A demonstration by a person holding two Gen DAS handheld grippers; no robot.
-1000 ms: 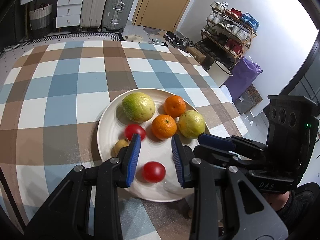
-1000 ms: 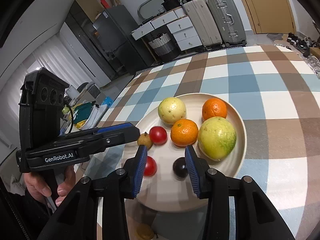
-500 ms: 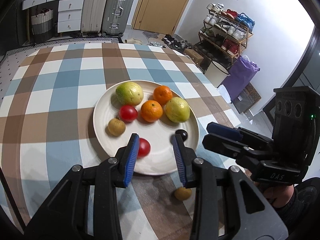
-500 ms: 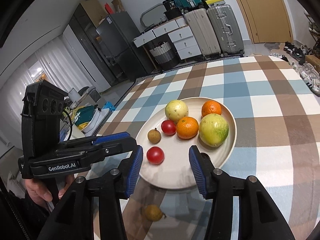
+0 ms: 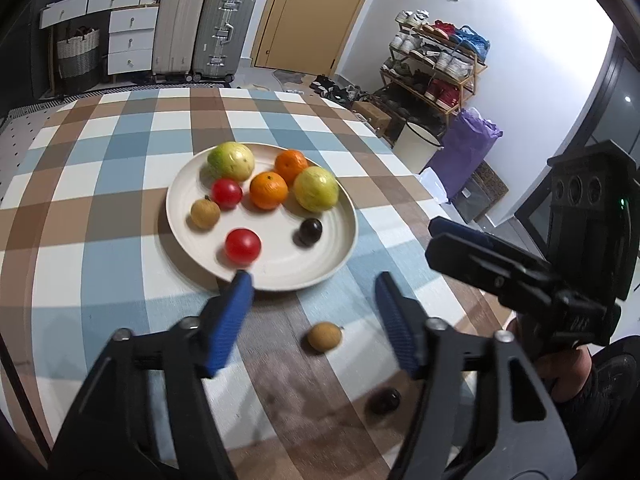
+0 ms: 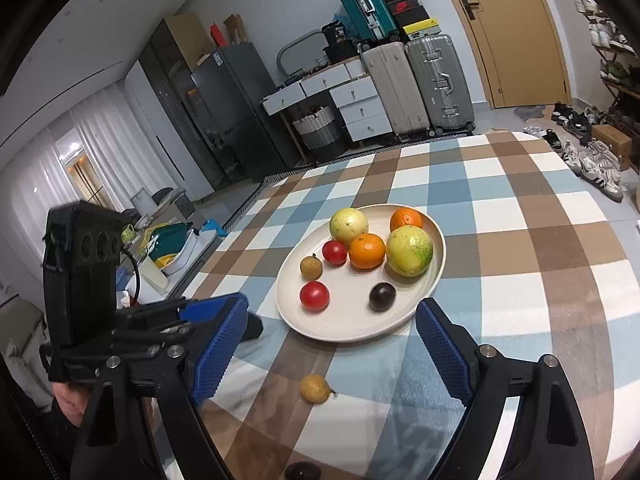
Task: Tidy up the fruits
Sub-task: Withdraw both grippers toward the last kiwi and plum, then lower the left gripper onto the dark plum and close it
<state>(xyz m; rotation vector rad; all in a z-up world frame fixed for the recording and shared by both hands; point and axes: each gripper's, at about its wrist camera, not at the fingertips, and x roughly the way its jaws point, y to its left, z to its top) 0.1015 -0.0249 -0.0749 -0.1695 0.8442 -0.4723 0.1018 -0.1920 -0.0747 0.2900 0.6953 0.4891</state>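
Mostly done: the plate [image 5: 340, 256] at mid-desk [image 5: 100, 240] carries seven fruits, while a tan fruit [image 5: 325, 336] and a dark fruit [image 5: 385, 401] lie loose nearer. Left gripper [image 5: 312, 300] and right gripper [image 6: 328, 344] hover with jaws wide, empty.

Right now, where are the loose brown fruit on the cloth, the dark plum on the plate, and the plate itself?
loose brown fruit [image 5: 325, 336]: left wrist view, centre of its skin.
dark plum [image 6: 382, 297]: right wrist view, middle of its top.
plate [image 6: 320, 330]: right wrist view, bare near rim.
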